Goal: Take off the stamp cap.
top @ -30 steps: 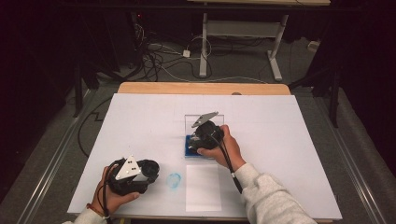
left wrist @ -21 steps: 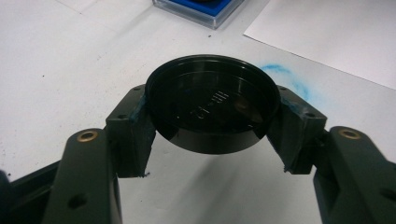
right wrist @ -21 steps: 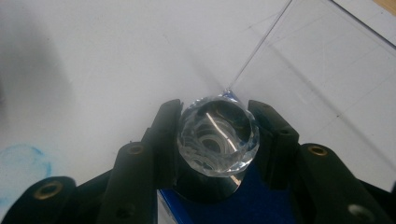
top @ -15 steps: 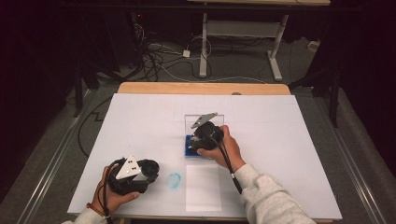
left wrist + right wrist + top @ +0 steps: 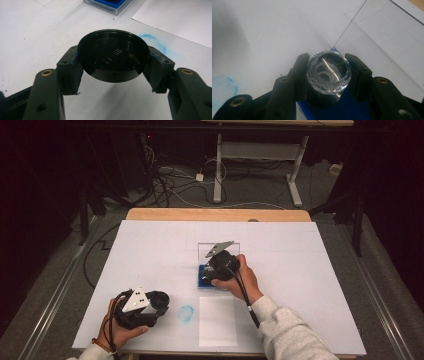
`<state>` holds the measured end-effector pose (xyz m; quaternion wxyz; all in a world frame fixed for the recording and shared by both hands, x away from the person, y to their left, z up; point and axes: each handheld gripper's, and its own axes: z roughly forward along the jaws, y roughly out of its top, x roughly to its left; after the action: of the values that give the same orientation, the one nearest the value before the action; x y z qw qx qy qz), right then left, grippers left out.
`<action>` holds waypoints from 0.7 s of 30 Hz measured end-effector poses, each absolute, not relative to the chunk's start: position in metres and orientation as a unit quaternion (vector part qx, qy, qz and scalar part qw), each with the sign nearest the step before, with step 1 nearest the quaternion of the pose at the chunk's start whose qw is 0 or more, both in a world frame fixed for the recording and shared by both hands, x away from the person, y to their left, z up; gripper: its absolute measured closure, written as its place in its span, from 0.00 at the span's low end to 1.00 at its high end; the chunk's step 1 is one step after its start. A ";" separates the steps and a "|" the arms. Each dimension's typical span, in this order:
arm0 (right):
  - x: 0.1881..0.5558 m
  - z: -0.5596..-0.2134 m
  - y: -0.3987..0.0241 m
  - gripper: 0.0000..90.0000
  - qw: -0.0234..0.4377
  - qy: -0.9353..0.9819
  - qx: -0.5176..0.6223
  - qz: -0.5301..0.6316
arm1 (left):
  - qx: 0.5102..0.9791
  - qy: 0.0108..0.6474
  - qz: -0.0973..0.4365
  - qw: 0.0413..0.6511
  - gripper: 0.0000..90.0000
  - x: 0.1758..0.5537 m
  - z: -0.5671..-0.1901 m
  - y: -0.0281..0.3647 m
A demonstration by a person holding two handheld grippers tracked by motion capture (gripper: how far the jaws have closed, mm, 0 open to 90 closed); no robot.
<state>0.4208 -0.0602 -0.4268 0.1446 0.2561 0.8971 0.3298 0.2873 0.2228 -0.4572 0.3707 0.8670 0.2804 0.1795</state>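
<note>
My left gripper (image 5: 113, 53) is shut on a black round cap (image 5: 113, 62), one pad on each side of its rim, just above the white table cover. In the high view the left gripper (image 5: 150, 305) sits at the front left, held by a hand. My right gripper (image 5: 327, 60) is shut on a clear faceted knob (image 5: 328, 72) with a black base, standing over a blue pad in a shallow case (image 5: 342, 106). From above, the right gripper (image 5: 219, 266) hangs over that blue case (image 5: 204, 279) near the table's middle.
A clear lid (image 5: 220, 249) lies open behind the blue case. A blue ink smudge (image 5: 186, 313) marks the cover between the hands, beside a white paper sheet (image 5: 217, 320). The wooden table edge (image 5: 215, 214) runs along the back. Cables lie on the floor beyond.
</note>
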 end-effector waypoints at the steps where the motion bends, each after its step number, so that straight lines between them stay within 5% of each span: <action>1: 0.421 -0.427 -0.061 0.64 0.144 0.897 0.255 0.331 | 0.866 0.282 0.179 0.372 0.41 0.287 -0.457 0.223; 21: 0.421 -0.427 -0.064 0.64 0.145 0.897 0.250 0.335 | 0.866 0.283 0.173 0.374 0.41 0.287 -0.458 0.224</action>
<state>0.4205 -0.0636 -0.4271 0.1450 0.2502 0.8969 0.3345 0.2875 0.2244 -0.4584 0.3739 0.8661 0.2828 0.1733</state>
